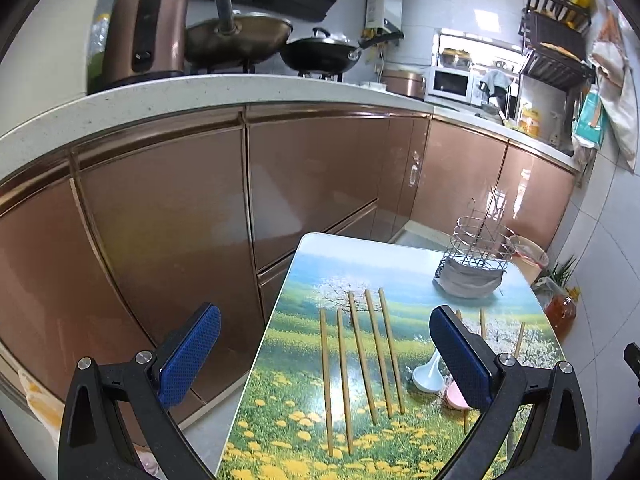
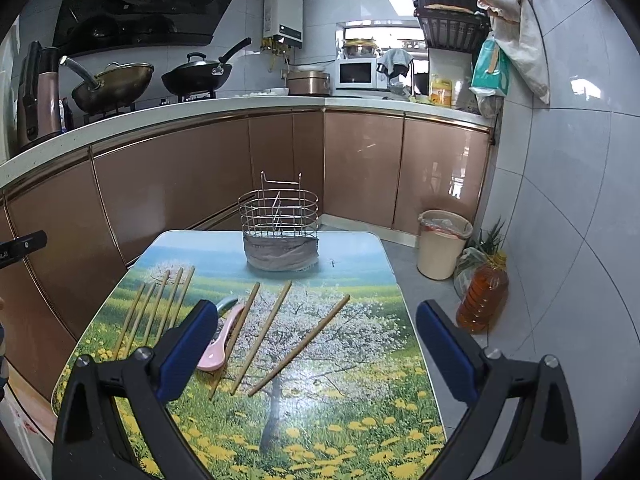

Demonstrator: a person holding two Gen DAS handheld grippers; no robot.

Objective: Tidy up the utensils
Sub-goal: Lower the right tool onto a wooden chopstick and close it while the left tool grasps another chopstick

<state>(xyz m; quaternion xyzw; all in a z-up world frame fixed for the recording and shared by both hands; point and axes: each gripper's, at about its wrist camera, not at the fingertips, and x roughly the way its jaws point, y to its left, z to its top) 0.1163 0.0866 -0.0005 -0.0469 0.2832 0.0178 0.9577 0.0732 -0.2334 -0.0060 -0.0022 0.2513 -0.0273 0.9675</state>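
Cabinets (image 2: pixel 192 184), copper-coloured, run along the back behind both sets of jaws, under a pale counter (image 1: pixel 200 92) carrying two woks and a microwave.

Table (image 2: pixel 352 380), printed with a meadow and a blossoming tree, lies below and ahead of both grippers.

Bin (image 2: pixel 442 242), cream, stands on the floor beyond the right gripper's right finger; an oil bottle (image 2: pixel 482 300) stands just beside that finger's tip in the right view.

Wire basket (image 2: pixel 279 216), empty as far as visible, sits upright at the table's far end, straight ahead of the right jaws and ahead-right of the left ones. A grey cloth (image 2: pixel 280 256) wraps its base.

Left gripper (image 1: pixel 325 348): jaws spread wide, holding nothing, raised above the table's near left edge. Its left finger hangs over the floor, off the table.

Right gripper (image 2: pixel 316 344): jaws also wide apart, empty, above the table's near end.

Five chopsticks (image 1: pixel 362 356) lie roughly parallel between the left jaws, flat on the table. Three chopsticks (image 2: pixel 276 336) lie fanned out between the right jaws, tips angled away to the right.

Pink spoon (image 2: pixel 220 344) lies just beside the right gripper's left finger, touching the nearest of the three sticks. White spoon (image 1: pixel 427 372) lies just beside the pink one, partly hidden behind the left gripper's right finger.
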